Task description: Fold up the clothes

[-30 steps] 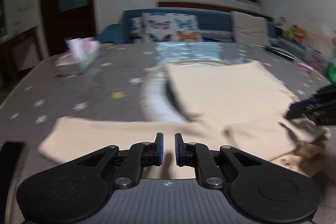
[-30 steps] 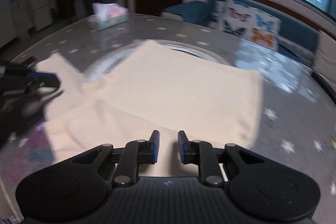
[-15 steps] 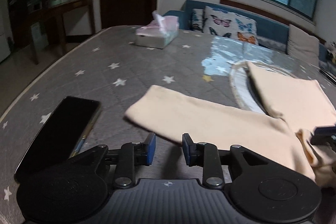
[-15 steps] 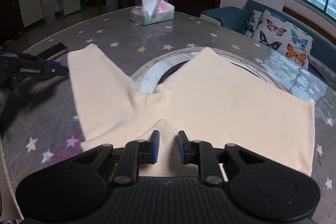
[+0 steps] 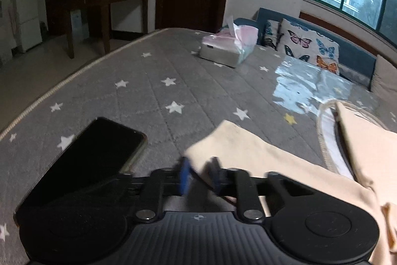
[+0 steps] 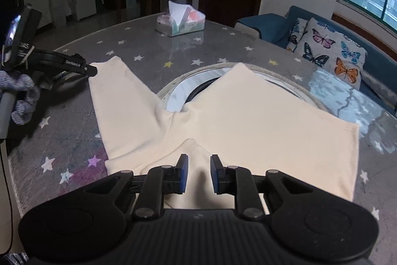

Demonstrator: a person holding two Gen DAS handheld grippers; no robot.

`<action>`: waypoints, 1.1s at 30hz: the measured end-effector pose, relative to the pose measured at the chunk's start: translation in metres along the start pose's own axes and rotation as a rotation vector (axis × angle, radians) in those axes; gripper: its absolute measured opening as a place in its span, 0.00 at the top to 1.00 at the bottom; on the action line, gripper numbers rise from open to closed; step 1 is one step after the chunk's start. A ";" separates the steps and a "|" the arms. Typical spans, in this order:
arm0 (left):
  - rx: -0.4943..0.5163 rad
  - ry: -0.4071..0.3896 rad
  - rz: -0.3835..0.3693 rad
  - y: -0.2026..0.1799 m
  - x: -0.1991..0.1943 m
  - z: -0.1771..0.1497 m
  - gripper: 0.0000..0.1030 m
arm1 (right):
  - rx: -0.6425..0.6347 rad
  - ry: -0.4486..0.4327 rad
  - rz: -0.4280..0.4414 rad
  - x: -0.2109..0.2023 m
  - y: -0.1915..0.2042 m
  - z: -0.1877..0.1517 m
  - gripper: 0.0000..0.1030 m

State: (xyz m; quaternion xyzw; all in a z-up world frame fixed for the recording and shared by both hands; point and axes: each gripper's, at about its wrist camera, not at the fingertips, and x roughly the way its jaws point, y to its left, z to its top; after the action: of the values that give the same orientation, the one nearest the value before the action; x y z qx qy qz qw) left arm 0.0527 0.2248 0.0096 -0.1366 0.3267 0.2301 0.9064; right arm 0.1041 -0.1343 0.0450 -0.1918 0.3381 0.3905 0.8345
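Note:
A cream long-sleeved garment (image 6: 260,121) lies flat on the grey star-patterned table cover (image 6: 139,46), its sleeve (image 6: 119,101) stretched out to the left. My left gripper (image 5: 199,176) is open at the cuff end of that sleeve (image 5: 248,148), with the cuff corner between its blurred jaws. In the right wrist view the left gripper (image 6: 91,71) shows at the cuff. My right gripper (image 6: 198,173) is open and empty, low over the near edge of the garment.
A black phone (image 5: 99,153) lies on the cover just left of my left gripper. A tissue box (image 5: 228,49) stands at the far side. A round rimmed opening (image 6: 198,81) lies under the garment. A sofa with butterfly cushions (image 6: 327,46) is behind the table.
My left gripper has swung left along the sleeve to its cuff end, close to the phone. My right gripper has pulled back slightly and stayed open over the garment's near edge.

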 end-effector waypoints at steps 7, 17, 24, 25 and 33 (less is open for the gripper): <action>0.038 -0.113 -0.119 -0.033 -0.043 0.014 0.96 | 0.072 -0.030 -0.053 -0.028 -0.025 -0.017 0.82; 0.235 -0.212 -0.490 -0.147 -0.123 0.009 0.96 | 0.208 -0.060 -0.148 -0.062 -0.073 -0.055 0.82; 0.375 -0.160 -0.683 -0.223 -0.139 -0.023 0.96 | 0.305 -0.078 -0.188 -0.078 -0.104 -0.078 0.82; 0.395 -0.142 -0.704 -0.233 -0.138 -0.029 0.96 | 0.316 -0.079 -0.192 -0.079 -0.107 -0.081 0.82; 0.548 -0.021 -0.758 -0.270 -0.129 -0.073 0.90 | 0.405 -0.088 -0.197 -0.089 -0.128 -0.096 0.82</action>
State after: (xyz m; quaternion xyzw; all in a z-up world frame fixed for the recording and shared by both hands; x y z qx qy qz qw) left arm 0.0629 -0.0781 0.0661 0.0004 0.2934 -0.2106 0.9325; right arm 0.1229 -0.3163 0.0490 -0.0354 0.3525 0.2392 0.9040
